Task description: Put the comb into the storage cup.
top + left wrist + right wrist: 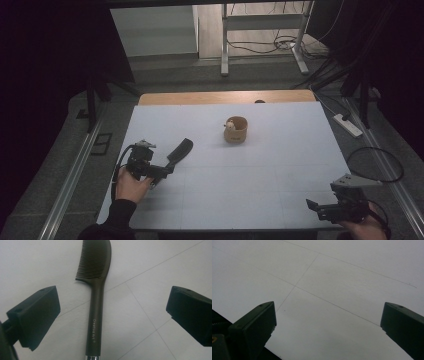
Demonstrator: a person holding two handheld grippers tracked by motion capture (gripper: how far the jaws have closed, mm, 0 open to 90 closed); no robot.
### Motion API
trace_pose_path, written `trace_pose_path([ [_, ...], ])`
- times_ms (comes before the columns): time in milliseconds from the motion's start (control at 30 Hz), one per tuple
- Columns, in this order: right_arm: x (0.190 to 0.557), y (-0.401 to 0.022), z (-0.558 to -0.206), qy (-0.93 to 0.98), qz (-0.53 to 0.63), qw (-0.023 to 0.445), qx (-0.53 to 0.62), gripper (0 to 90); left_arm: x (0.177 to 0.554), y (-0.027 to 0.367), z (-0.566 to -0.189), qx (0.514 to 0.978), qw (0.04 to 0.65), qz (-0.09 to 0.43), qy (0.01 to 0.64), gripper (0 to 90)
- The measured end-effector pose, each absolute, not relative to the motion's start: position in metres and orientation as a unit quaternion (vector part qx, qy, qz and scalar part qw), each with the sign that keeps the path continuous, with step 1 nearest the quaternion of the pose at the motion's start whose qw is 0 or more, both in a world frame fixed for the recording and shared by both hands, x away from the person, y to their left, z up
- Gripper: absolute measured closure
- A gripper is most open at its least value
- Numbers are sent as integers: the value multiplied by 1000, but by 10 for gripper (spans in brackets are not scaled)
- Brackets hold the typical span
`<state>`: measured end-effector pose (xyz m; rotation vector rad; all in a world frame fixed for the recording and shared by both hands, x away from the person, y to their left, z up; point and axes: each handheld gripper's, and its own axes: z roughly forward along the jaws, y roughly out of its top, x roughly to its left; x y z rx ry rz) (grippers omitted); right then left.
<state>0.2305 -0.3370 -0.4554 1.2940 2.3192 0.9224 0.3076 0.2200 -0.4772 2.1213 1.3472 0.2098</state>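
A pale, matte white surface with faint seam lines fills the space in front of me, a strip of bare wood showing at its far edge. My left claw stands with its two black jaws wide apart, nothing pressed between them. Lying flat in the gap, touching neither jaw, is the dark brown plastic comb with a long straight handle; its toothed head points away from me, the handle running back toward my hand. Beyond the comb's head, near the middle of the surface, sits a short round wooden cup with something small and pale in it. My right claw rests well off to the comb's right, jaws likewise apart over bare white.

If I go for the comb, I judge the handle the best place: centre it between the jaws, come down level so both pads meet its sides together, and close below the teeth so it does not pivot.
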Motion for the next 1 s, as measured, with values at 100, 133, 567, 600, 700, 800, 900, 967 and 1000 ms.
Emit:
trace_pose_path([
  [100,231,-337,-455,814,323,164,454,2,309,218,-481,806,295,85,507,0],
  [133,231,-337,-455,814,323,164,454,2,310,218,-482,807,291,86,506,0],
  [567,231,-337,-456,815,322,163,453,1,318,212,-501,826,248,95,497,0],
  [600,231,-337,-456,815,322,163,453,1,319,211,-503,828,240,97,498,0],
  [700,231,-336,-456,816,321,163,452,1,322,210,-508,832,233,85,497,0],
  [800,231,-336,-456,816,321,163,452,1,324,206,-513,837,220,84,494,0],
  [900,231,-336,-456,817,320,163,452,1,326,205,-516,838,215,82,495,0],
  [967,231,-336,-456,817,320,163,452,1,328,204,-519,838,210,79,497,0],
  [1000,231,-336,-456,817,320,163,452,1,329,204,-521,841,202,76,496,0],
])
